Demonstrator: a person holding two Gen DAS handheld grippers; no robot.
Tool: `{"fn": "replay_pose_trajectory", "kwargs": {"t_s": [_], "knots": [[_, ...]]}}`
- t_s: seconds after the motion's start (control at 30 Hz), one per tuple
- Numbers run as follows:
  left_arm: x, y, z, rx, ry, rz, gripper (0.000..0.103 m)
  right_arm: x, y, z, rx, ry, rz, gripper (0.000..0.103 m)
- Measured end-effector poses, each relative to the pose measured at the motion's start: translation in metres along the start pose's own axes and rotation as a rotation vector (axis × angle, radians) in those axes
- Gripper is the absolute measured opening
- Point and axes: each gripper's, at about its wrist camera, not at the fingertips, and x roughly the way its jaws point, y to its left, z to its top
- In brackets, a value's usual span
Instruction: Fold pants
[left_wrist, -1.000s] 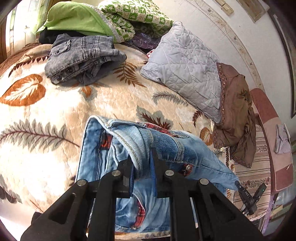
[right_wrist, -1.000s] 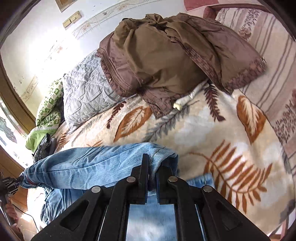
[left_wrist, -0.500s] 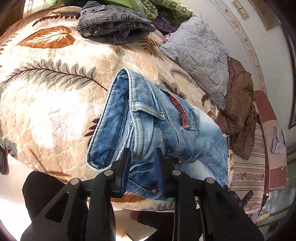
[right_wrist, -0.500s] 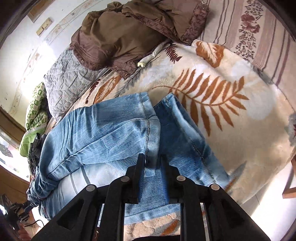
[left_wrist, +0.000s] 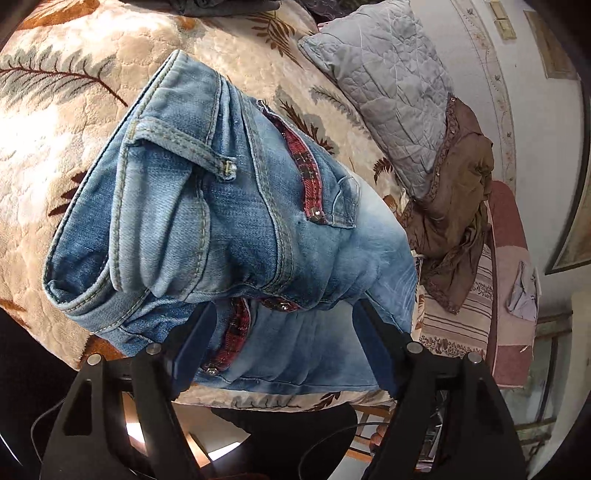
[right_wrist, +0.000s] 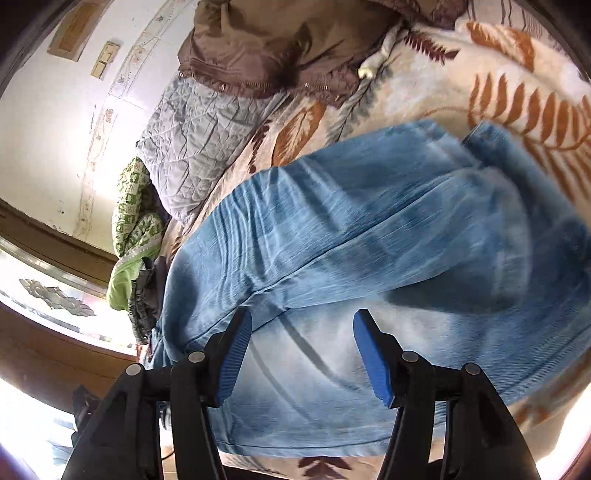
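Observation:
Light blue jeans with red plaid pocket trim lie folded on the leaf-patterned blanket. The left wrist view shows the waistband end (left_wrist: 207, 206), doubled over near the bed's front edge. My left gripper (left_wrist: 284, 310) is open, its blue pads spread wide just above the jeans, holding nothing. The right wrist view shows the folded legs (right_wrist: 369, 236), slightly blurred. My right gripper (right_wrist: 303, 332) is open and empty, pads apart over the pale lower layer of denim.
A grey quilted pillow (left_wrist: 391, 92) and a brown garment (left_wrist: 454, 206) lie at the back of the bed by the wall. Grey folded jeans (left_wrist: 221, 5) and green bedding (right_wrist: 136, 221) sit at the far end. A striped sheet (left_wrist: 465, 317) covers the bed's right part.
Both grippers carried the jeans' edges over and down toward the front of the bed, then opened and let go. The jeans now lie folded; both grippers have drawn back slightly.

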Motion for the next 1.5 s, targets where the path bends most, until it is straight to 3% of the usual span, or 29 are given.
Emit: {"fn": "replay_pose_trajectory", "kwargs": {"t_s": [0.13,0.37,0.4,0.5,0.6,0.83,1.1,1.2,1.27,1.3,1.33,1.37,1.4,1.43,1.5], "knots": [[0.01,-0.004,0.007,0.02,-0.016,0.037,0.076,0.036,0.012,0.002,0.056,0.049,0.09,0.06],[0.035,0.003,0.022,-0.024,0.005,0.069,0.076,0.086,0.032,-0.003,0.09,0.106,0.086,0.061],[0.032,0.002,0.023,-0.024,-0.006,0.07,0.071,0.087,0.034,-0.004,0.085,0.09,0.082,0.056],[0.021,-0.002,0.024,0.017,-0.034,0.065,0.029,0.086,0.041,-0.005,0.065,0.09,0.109,0.012],[0.01,-0.001,0.025,0.013,-0.049,0.052,0.021,0.069,0.053,-0.007,-0.001,0.056,0.095,0.009],[-0.023,0.006,0.005,0.045,-0.089,0.039,0.021,0.012,0.063,-0.023,-0.067,0.023,0.141,0.009],[-0.018,0.052,-0.018,-0.026,-0.035,0.103,0.02,0.0,0.018,-0.059,-0.026,0.087,0.053,0.009],[-0.014,0.064,-0.019,-0.094,0.009,0.006,0.018,0.013,0.002,-0.063,0.024,0.119,0.031,0.014],[-0.026,0.054,-0.022,-0.048,-0.032,-0.027,0.018,0.006,-0.001,-0.063,0.056,0.084,0.08,0.016],[-0.032,0.046,-0.023,-0.011,-0.064,-0.027,0.023,0.002,-0.002,-0.062,0.068,0.071,0.115,0.028],[-0.036,0.037,-0.023,0.024,-0.086,-0.03,0.038,-0.001,0.0,-0.06,0.074,0.063,0.133,0.053],[-0.038,0.029,-0.023,0.051,-0.101,-0.029,0.051,-0.002,0.002,-0.058,0.072,0.054,0.138,0.064],[-0.038,0.022,-0.022,0.068,-0.115,-0.021,0.073,-0.003,0.006,-0.057,0.062,0.045,0.13,0.07],[-0.036,0.017,-0.02,0.084,-0.128,-0.013,0.078,-0.001,0.01,-0.056,0.046,0.043,0.122,0.07],[-0.024,0.011,-0.014,0.099,-0.12,0.021,0.078,0.008,0.015,-0.054,0.042,0.063,0.114,0.07]]}}
